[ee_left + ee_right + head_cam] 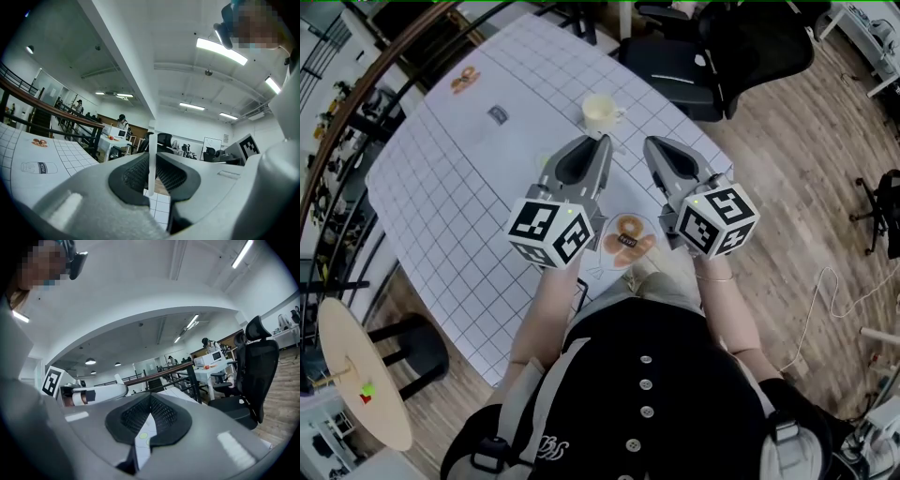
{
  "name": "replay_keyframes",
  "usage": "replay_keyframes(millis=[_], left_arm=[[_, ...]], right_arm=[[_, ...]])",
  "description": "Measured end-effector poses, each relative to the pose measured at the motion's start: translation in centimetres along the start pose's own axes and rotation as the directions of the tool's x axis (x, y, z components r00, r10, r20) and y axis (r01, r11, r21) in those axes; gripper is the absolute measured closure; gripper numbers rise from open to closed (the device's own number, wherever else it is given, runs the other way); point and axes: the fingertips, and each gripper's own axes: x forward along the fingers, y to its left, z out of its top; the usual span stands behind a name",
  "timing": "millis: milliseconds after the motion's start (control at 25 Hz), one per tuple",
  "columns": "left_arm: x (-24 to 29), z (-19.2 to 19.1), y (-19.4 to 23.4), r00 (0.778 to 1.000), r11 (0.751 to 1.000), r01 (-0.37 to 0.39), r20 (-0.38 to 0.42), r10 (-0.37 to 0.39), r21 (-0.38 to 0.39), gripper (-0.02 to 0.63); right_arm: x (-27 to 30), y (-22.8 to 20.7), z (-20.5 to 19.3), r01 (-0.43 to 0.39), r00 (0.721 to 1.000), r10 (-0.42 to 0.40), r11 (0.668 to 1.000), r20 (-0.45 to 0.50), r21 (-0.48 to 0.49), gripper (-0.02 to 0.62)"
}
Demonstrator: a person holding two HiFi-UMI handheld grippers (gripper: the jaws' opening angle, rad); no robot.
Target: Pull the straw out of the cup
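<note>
Above table (pixel 441 187), left tool (pixel 602 141) clamped on straw (pixel 152 171), right tool (pixel 649 142) pressed together, cup (pixel 600 112) beyond, "milk" sticker (pixel 41 168)

A cream cup (pixel 600 112) is set on the gridded surface (pixel 441 187). A milk picture (pixel 497 114) and a snack picture (pixel 464 80) are laid left of it, a doughnut picture (pixel 628 239) on its near side.

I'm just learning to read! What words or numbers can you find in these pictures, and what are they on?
"milk": on the carton drawing printed on the mat, as best it reads.
Letters on the shirt: too curly and small to read.
Card on the mat: too small to read.
Dark label on the food picture: blurred.
Marker cube: only a black-and-white pattern, no words.
</note>
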Motion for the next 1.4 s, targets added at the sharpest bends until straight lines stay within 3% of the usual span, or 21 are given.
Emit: replay_keyframes(millis=[480, 880, 1400], left_arm=[[1.9, -1.0, 1.7, 0.999, 0.999, -0.024, -0.021, 0.024, -0.021, 0.56], [4.6, -1.5, 5.1, 0.991, 0.99, -0.133, -0.023, 0.132, -0.043, 0.56], [8.9, -2.1, 10.4, 0.975, 0.974, -0.222, -0.038, 0.221, -0.034, 0.56]], right_arm=[[2.1, -1.5, -0.4, -0.021, 1.0, 0.021, 1.0, -0.021, 0.022, 0.595], [6.1, -4.4, -0.4, -0.105, 0.992, 0.107, 0.994, -0.066, 0.038, 0.595], [11.8, -8.7, -0.8, -0.156, 0.981, 0.162, 0.986, -0.106, 0.06, 0.595]])
